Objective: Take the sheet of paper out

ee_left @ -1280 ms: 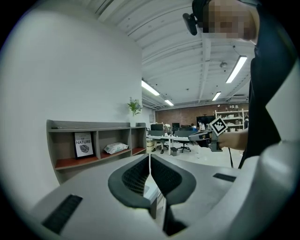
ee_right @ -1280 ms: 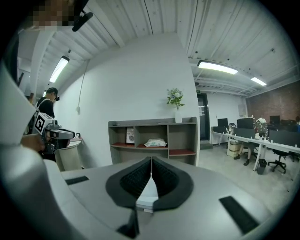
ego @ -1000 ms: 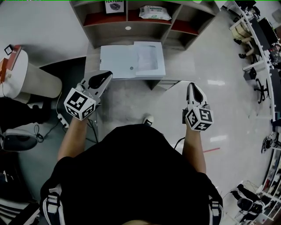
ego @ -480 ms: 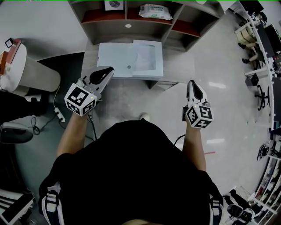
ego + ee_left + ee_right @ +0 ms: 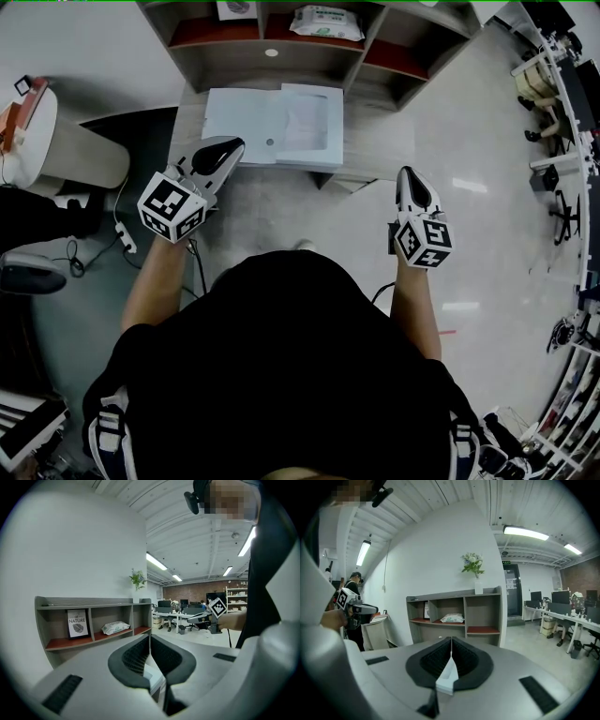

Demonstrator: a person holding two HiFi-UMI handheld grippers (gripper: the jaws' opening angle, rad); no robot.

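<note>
A pale blue folder [image 5: 246, 124] lies open on the grey desk [image 5: 377, 141] in the head view. A white sheet of paper [image 5: 307, 122] rests in its right half. My left gripper [image 5: 231, 146] is shut and empty, its tip at the folder's near left edge. In the left gripper view the closed jaws [image 5: 150, 637] point toward the shelf, with a strip of folder [image 5: 153, 678] below them. My right gripper [image 5: 407, 174] is shut, holds nothing, and hangs off the desk's near right corner. In the right gripper view its jaws [image 5: 451, 642] meet above the folder [image 5: 447, 678].
A grey shelf unit [image 5: 272, 41] stands behind the desk, holding a pack of wipes [image 5: 326, 21] and a framed card [image 5: 77, 623]. A round white stand [image 5: 49, 141] and cables [image 5: 122, 239] are at the left. Office desks and chairs [image 5: 562, 84] line the right.
Both grippers have moved a little forward toward the desk and folder. Their jaws have stayed shut.
</note>
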